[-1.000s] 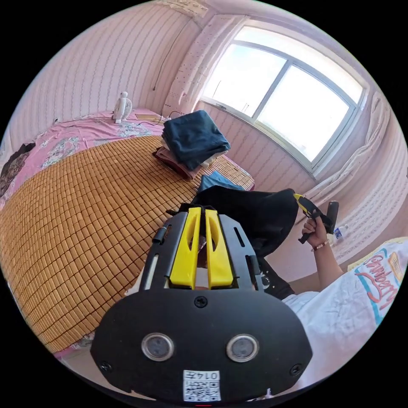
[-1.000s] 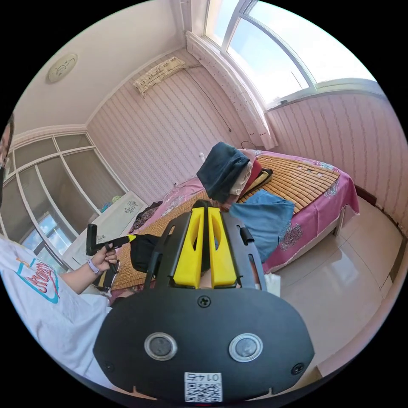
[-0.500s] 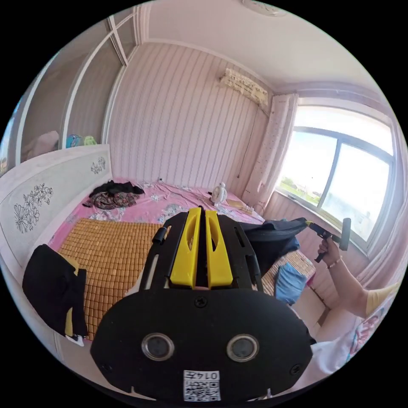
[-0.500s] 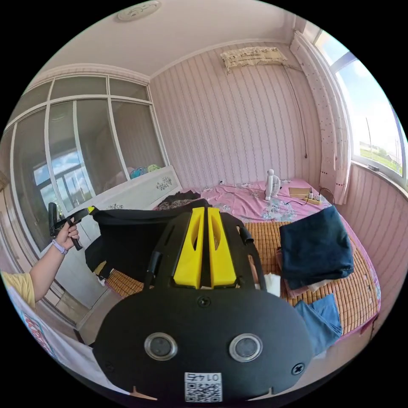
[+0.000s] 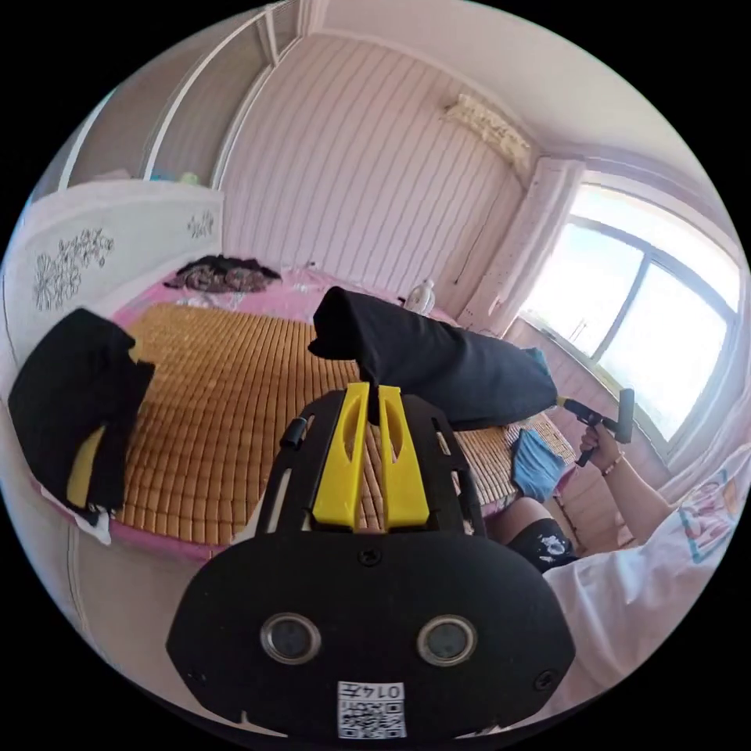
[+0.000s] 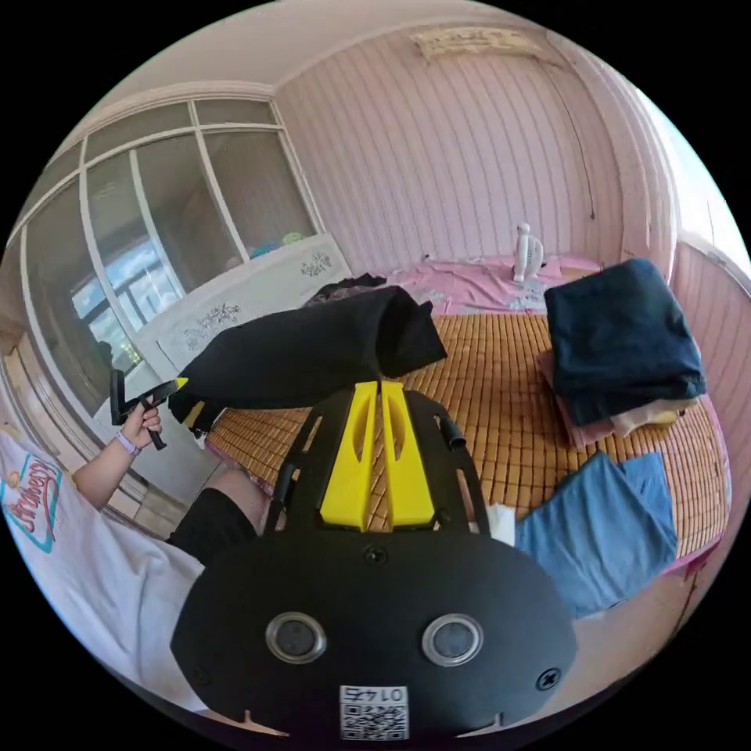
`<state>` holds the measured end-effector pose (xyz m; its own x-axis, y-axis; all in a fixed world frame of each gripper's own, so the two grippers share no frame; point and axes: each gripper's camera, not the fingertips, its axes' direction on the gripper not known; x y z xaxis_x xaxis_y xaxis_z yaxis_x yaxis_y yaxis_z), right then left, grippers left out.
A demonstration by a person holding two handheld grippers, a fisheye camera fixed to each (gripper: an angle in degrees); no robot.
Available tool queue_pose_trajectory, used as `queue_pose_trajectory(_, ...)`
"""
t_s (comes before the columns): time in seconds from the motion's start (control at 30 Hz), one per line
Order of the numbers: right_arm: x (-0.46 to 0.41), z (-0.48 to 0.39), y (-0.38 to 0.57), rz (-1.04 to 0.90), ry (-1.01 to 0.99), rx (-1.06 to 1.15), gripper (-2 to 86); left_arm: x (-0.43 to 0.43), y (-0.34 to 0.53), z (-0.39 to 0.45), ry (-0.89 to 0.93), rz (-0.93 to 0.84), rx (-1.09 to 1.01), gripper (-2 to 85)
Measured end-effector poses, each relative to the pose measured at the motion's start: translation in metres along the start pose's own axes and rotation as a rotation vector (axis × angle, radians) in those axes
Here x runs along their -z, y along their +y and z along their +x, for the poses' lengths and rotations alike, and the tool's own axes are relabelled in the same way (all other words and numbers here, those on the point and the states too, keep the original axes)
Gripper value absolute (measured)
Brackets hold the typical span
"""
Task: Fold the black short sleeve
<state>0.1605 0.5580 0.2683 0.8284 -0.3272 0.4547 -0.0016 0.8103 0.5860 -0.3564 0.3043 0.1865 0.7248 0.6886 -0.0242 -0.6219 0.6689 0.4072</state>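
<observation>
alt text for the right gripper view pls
Right gripper and left gripper hold a black shirt stretched in the air over a bamboo mat. A clothes stack and blue garment lie on the mat.

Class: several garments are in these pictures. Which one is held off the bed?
The black short sleeve, stretched in the air between the left gripper and right gripper. The folded stack and blue garment lie on the bed.
</observation>
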Motion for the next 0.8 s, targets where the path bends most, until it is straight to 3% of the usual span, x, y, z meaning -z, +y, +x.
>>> queue_pose_trajectory(0.1, -0.063, 0.018, 0.042, -0.220, 0.081, -0.136, 0.9, -0.035, 0.037, -0.036, -0.061, -0.183, 0.121, -0.2)
queue_pose_trajectory(0.23, -0.105, 0.011, 0.056, -0.321, 0.034, -0.149, 2.8, -0.050, 0.057, -0.058, -0.077, -0.309, 0.165, 0.0)
queue_pose_trajectory(0.47, -0.189, -0.032, 0.027, -0.406, 0.128, 0.019, 7.5, -0.033, 0.055, -0.078, -0.120, -0.341, 0.183, 0.2)
queue_pose_trajectory(0.67, -0.262, -0.054, 0.016, -0.520, 0.359, 0.144, 5.7, -0.012, 0.061, -0.093, -0.143, -0.355, 0.207, 0.2)
queue_pose_trajectory(0.8, -0.258, -0.047, 0.013, -0.540, 0.207, 0.125, 0.6, 0.002, 0.065, -0.104, -0.118, -0.358, 0.258, -0.1)
